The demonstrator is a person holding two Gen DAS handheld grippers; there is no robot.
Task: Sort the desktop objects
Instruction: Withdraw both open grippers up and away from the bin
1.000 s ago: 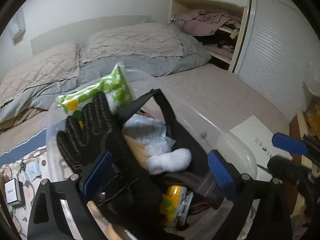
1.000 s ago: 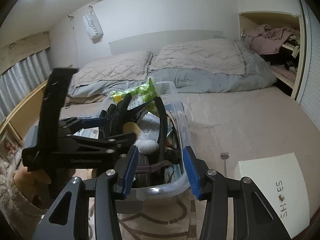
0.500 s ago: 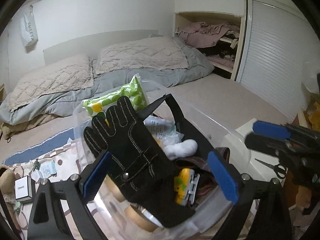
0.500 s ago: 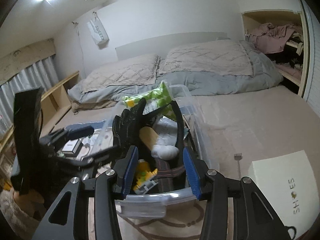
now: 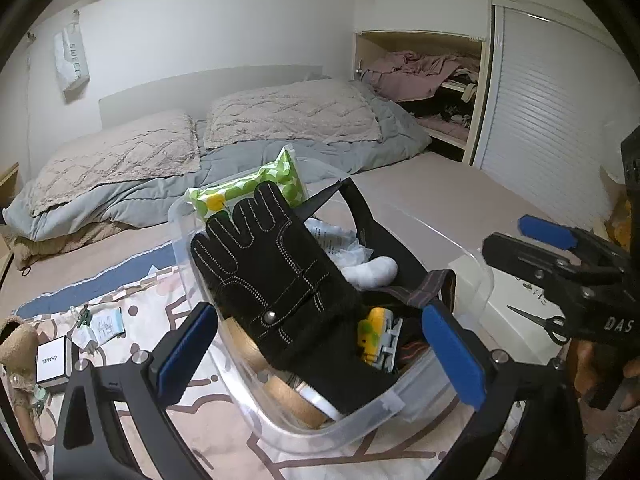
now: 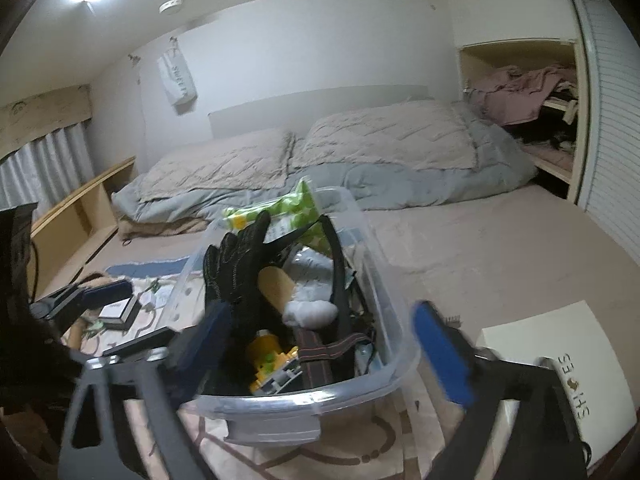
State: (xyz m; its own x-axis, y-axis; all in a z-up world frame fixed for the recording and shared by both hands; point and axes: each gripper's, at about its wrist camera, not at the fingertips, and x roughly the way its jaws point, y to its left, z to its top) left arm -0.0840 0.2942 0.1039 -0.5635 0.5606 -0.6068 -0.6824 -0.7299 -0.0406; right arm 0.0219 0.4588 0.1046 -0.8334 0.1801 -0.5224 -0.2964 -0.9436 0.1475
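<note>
A clear plastic bin (image 5: 312, 436) stands on a patterned mat. A black stitched glove (image 5: 276, 276) lies loose on top of what is in it. Under and around the glove are a green dotted pack (image 5: 256, 188), a white sock (image 5: 372, 270), a yellow toy (image 5: 374, 328) and tape rolls. My left gripper (image 5: 320, 352) hovers at the bin's near corner, its jaws opening and touching nothing. From the other side, my right gripper (image 6: 324, 348) frames the bin's (image 6: 280, 404) near rim. Its jaws are opening wide and its pads stand clear of the plastic. The glove (image 6: 236, 272) stands out here too.
A white shoe box (image 6: 560, 360) lies right of the bin, with scissors (image 5: 536, 320) on it. A small black-and-white box (image 5: 54, 360) and scraps lie on the mat to the left. A bed with pillows fills the back, with an open closet at the far right.
My left gripper has drawn back from the bin, and the black glove now lies flat on the contents. The right gripper's jaws have spread wide off the bin's rim.
</note>
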